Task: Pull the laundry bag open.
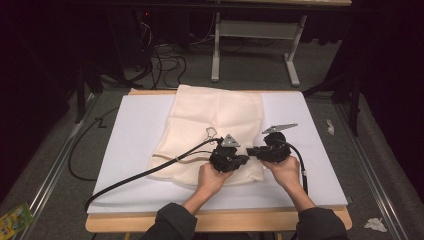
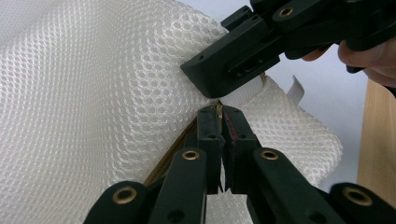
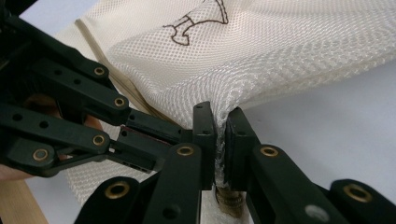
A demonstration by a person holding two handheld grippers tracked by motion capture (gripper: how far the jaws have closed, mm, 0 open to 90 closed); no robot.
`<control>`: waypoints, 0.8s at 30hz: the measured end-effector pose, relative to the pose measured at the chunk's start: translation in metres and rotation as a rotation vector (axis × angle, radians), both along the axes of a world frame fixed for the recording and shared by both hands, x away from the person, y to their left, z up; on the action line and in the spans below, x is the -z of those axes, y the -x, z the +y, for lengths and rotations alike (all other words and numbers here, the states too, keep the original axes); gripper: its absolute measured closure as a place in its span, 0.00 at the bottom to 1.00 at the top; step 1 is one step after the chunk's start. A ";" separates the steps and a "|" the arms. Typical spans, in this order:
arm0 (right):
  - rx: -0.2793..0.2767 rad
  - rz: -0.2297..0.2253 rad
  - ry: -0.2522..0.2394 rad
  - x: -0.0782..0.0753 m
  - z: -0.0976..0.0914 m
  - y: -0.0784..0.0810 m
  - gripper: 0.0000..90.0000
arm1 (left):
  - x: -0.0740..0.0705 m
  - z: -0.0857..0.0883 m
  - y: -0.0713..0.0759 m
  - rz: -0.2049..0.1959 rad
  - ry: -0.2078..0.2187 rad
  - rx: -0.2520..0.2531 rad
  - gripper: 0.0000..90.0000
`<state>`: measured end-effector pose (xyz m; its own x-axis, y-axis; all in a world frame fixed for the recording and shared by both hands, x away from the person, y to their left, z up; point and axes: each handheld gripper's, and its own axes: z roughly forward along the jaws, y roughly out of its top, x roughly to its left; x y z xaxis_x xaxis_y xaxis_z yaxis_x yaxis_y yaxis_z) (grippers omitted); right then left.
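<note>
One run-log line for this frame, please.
left gripper: shut on mesh bag zipper edge | right gripper: shut on mesh bag | bag flat on white table

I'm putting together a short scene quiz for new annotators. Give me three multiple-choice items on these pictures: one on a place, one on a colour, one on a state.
1. Where does the mesh bag lie?
A. on the white sheet on the table
B. on the floor
C. hanging from a rack

2. What colour is the mesh bag?
A. dark blue
B. cream white
C. red

3. How does the right gripper stand?
A. wide open above the bag
B. shut on nothing
C. shut on the bag's mesh

Key:
1 A: the high view shows the bag spread flat on the white sheet.
2 B: all three views show pale cream netting.
3 C: in the right gripper view the jaws pinch a fold of mesh between them, close beside the left gripper, which is shut at the bag's zip edge.
</note>
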<state>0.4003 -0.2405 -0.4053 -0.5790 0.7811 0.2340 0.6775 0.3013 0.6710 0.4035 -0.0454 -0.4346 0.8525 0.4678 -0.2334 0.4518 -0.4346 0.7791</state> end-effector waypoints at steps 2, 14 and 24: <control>-0.012 -0.005 0.017 0.000 0.002 0.001 0.96 | 0.000 0.001 -0.001 0.003 0.001 0.003 0.97; -0.025 -0.009 0.038 -0.002 0.001 0.001 0.97 | -0.002 0.004 0.000 0.009 -0.016 0.008 0.97; -0.021 -0.006 0.031 -0.002 -0.001 0.001 0.98 | -0.004 0.013 -0.001 0.007 -0.027 -0.002 0.97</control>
<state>0.3997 -0.2414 -0.4031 -0.5969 0.7754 0.2061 0.6668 0.3366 0.6648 0.4040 -0.0327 -0.4310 0.8499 0.4760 -0.2261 0.4579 -0.4548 0.7638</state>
